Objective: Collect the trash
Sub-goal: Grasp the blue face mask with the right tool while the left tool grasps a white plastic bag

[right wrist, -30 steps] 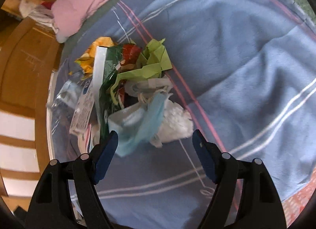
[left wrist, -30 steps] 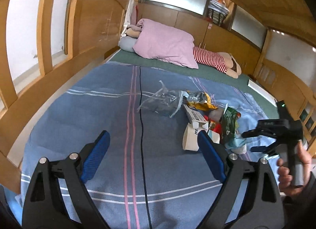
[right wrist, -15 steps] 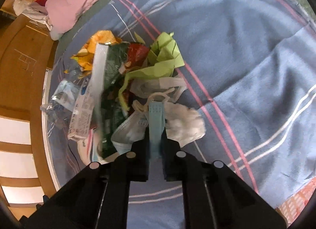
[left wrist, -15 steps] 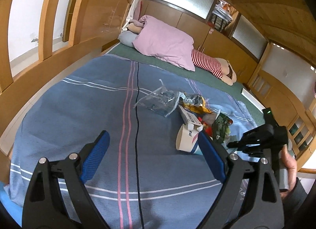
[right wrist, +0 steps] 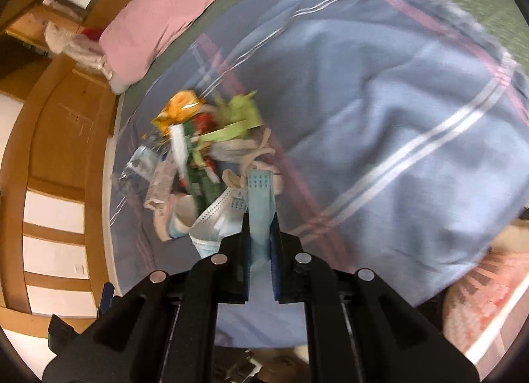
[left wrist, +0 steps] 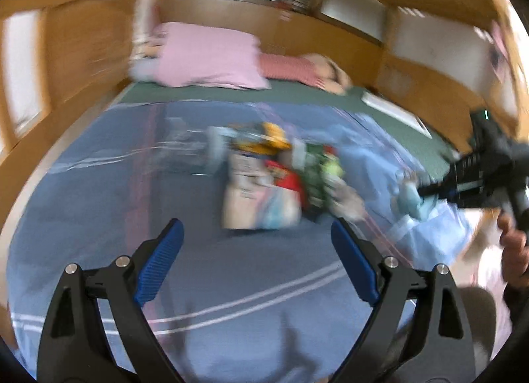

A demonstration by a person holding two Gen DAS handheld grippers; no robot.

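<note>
The right gripper is pinching a blue face mask tight between its pads. The trash pile is lying on the blue blanket, at eleven o'clock from the mask. The left gripper is gaping wide, holding nothing.

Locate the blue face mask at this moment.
In the right wrist view, the blue face mask sits low centre, clamped in the right gripper, just right of the trash pile.

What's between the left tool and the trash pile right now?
Only bare blue blanket lies between the open left tool and the trash pile, per the blurred left wrist view.
</note>
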